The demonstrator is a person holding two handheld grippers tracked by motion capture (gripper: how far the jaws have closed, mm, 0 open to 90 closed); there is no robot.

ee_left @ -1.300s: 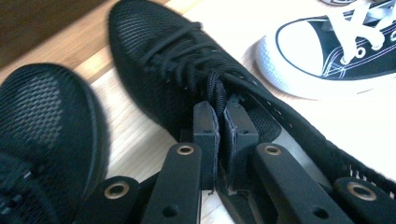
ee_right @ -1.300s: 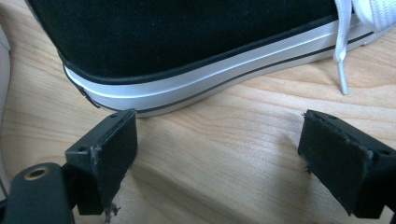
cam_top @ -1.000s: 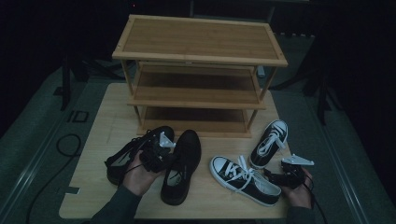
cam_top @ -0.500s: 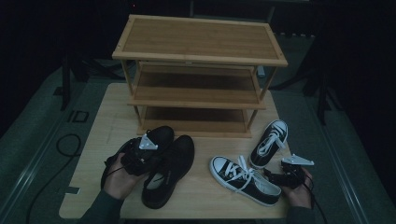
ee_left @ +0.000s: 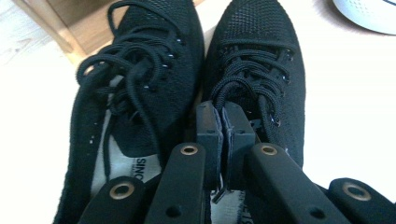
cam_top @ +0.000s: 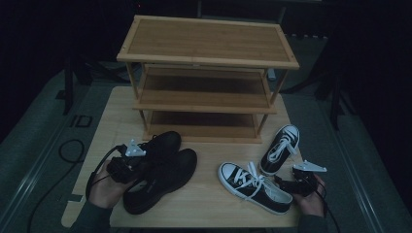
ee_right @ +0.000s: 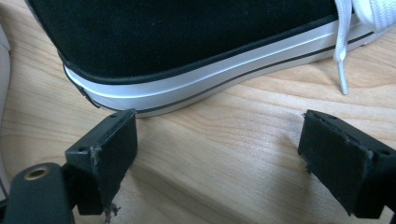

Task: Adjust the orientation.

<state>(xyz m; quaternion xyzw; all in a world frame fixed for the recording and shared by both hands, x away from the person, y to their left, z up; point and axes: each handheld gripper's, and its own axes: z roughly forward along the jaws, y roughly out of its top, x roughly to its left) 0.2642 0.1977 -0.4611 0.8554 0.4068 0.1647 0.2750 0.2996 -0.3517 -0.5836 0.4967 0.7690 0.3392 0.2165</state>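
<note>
A: Nearest the camera, what does the left gripper (ee_left: 223, 133) hold?

B: Its jaws are pressed together on thin material at the collar of the right-hand black shoe (ee_left: 254, 74), pinching it by the opening. The second black shoe (ee_left: 135, 88) lies touching it, the toes of both towards the rack. In the high view the left gripper (cam_top: 127, 162) sits over the heels of the pair, near the table's (cam_top: 111, 126) front left.

A: And the right gripper (ee_right: 219, 158)?

B: Jaws spread wide, nothing between them, low over bare wood just behind the heel of the black-and-white sneaker (ee_right: 196, 51). In the high view the right gripper (cam_top: 291, 184) is just beside that sneaker (cam_top: 252, 187); its mate (cam_top: 281, 148) lies farther back, apart.

A: Farthest off?

B: The three-tier wooden shoe rack (cam_top: 209, 73), with every shelf that can be seen bare.

A: Which step is in hand?

B: Judged from the layout, shelving the shoes, with the black pair gripped first. The next move calls for lifting the pinched shoe clear of its neighbour and carrying it forward onto a shelf. A collar pinch may let the toe droop.
</note>
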